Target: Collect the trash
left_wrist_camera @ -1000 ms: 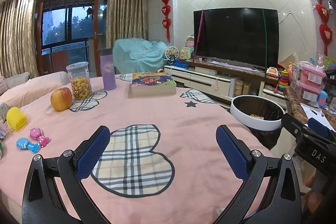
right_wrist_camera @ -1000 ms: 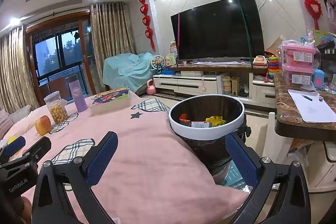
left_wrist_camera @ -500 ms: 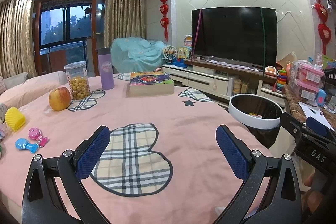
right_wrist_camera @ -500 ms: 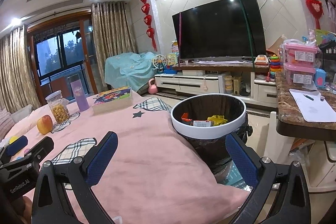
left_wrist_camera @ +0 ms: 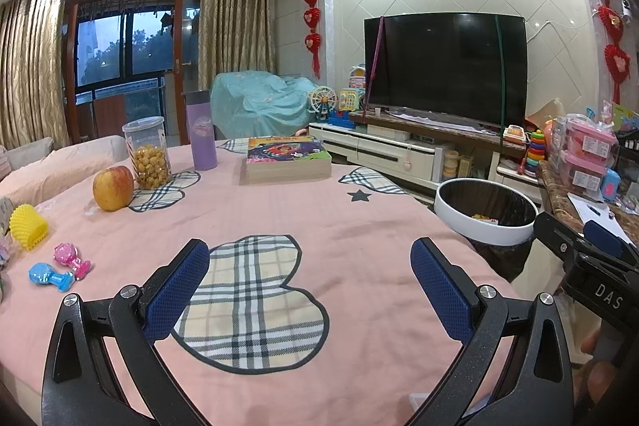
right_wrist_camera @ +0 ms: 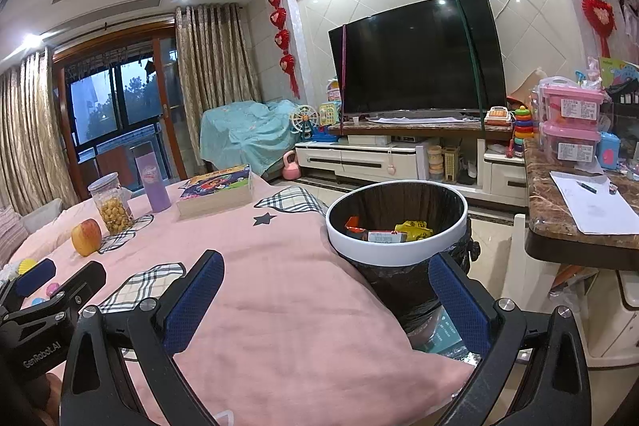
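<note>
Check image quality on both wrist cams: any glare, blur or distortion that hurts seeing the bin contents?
Left wrist view: sharp, strong fisheye bending at the edges, ceiling lights blown out; the trash bin sits far right, with little of its inside showing. Right wrist view: same barrel distortion and dark corners, ceiling spots reflect on the TV, but the wrappers inside the bin read clearly, no motion blur.

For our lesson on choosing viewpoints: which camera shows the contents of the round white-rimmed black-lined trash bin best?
The right wrist view: the round white-rimmed black-lined trash bin is near, its wrappers distinct. The left wrist view shows it farther off, contents barely visible.
</note>
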